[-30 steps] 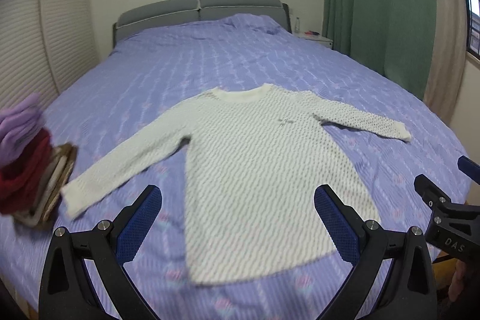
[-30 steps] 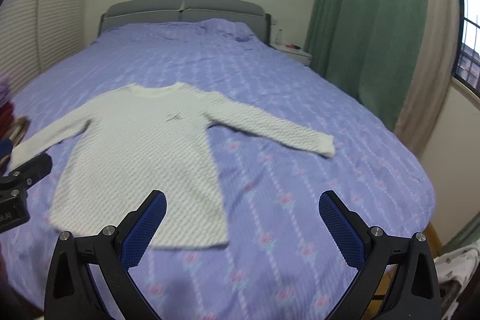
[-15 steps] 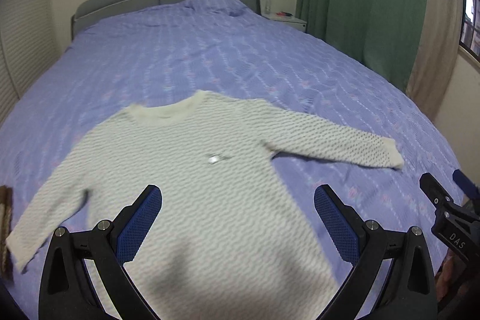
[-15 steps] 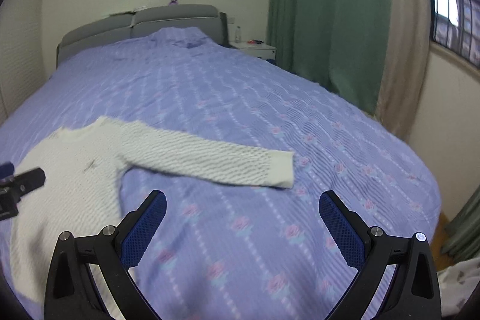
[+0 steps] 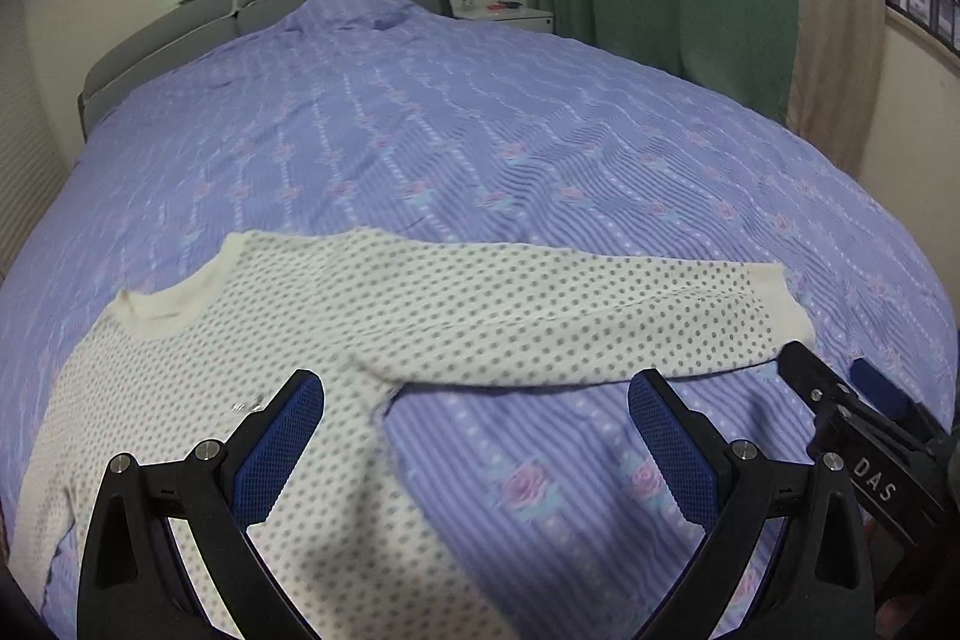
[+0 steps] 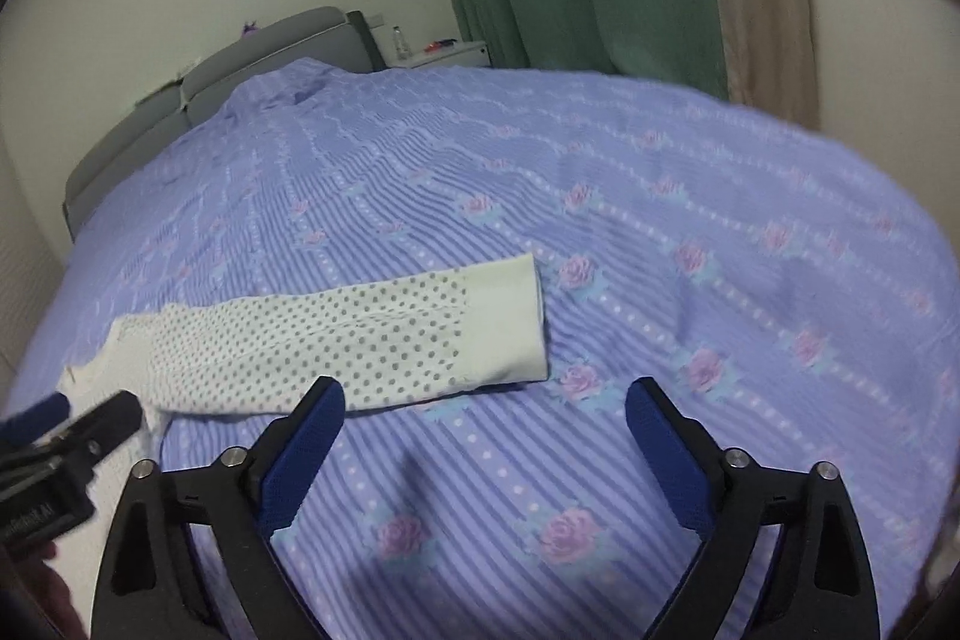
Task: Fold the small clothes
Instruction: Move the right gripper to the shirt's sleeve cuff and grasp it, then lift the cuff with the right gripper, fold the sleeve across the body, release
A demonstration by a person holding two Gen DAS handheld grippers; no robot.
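Both my claws hang released, my right claw (image 6: 483, 421) just short of the dotted sweater's (image 5: 252, 382) sleeve cuff (image 6: 507, 322), placed to fold that sleeve inward.

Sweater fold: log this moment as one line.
stage: approach | sweater: flat on bed, unfolded | left gripper: open, above armpit | right gripper: open, near sleeve cuff | nothing held
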